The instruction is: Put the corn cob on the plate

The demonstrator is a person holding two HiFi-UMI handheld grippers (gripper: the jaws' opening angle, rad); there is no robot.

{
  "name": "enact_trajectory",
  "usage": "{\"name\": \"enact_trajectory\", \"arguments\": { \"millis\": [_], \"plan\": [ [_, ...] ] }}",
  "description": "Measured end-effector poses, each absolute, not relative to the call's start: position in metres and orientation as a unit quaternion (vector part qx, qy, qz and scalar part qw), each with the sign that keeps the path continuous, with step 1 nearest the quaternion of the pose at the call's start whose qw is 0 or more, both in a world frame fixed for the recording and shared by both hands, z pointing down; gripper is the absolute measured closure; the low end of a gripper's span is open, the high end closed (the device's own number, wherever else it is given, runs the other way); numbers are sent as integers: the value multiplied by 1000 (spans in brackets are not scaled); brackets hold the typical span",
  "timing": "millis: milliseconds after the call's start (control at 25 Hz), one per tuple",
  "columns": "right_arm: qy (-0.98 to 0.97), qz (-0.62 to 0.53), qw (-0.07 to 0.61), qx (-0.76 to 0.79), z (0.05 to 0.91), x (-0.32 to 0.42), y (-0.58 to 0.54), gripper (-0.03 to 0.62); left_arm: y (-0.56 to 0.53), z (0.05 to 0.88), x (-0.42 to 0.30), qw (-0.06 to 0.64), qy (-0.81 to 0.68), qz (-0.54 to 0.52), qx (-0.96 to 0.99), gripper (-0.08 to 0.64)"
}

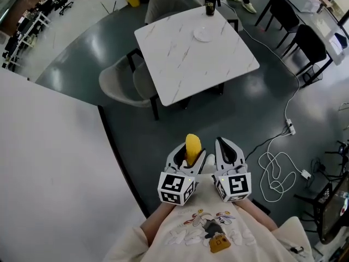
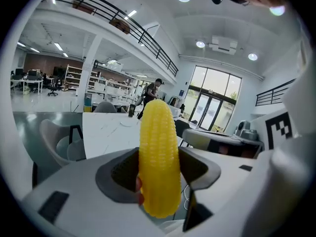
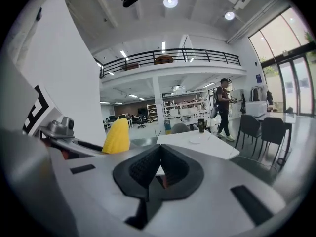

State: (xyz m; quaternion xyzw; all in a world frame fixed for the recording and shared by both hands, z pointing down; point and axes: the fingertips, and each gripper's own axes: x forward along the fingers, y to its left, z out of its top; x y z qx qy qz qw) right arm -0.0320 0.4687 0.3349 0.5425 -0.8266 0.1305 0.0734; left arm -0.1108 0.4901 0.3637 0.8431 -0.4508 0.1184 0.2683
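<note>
A yellow corn cob (image 2: pixel 158 157) stands upright between the jaws of my left gripper (image 1: pixel 188 157), which is shut on it. From the head view the corn cob (image 1: pixel 192 146) sticks up and forward out of that gripper, close to my chest. My right gripper (image 1: pixel 228 153) is just to its right, shut with nothing in it; its black pads (image 3: pixel 170 168) meet. The corn cob (image 3: pixel 116 138) shows at the left in the right gripper view. A small white plate (image 1: pixel 203 34) lies on the far side of the white marble table (image 1: pixel 180 64), well ahead of both grippers.
A dark cup (image 1: pixel 210 5) stands at the table's far corner. Grey chairs (image 1: pixel 117 83) sit on the table's left and far sides, black chairs (image 1: pixel 305 42) at the right. A white wall panel (image 1: pixel 49 168) fills the left. Cables (image 1: pixel 278 168) lie on the floor to the right. A person (image 3: pixel 223 107) walks beyond the table.
</note>
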Motion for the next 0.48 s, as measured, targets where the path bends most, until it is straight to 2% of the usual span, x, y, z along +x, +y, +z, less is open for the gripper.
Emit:
{"name": "enact_trajectory", "arguments": {
  "millis": [480],
  "plan": [
    [-818,126,53,559,332,4,471,588,479,359,-91,247,-459,129,844,316]
  ]
}}
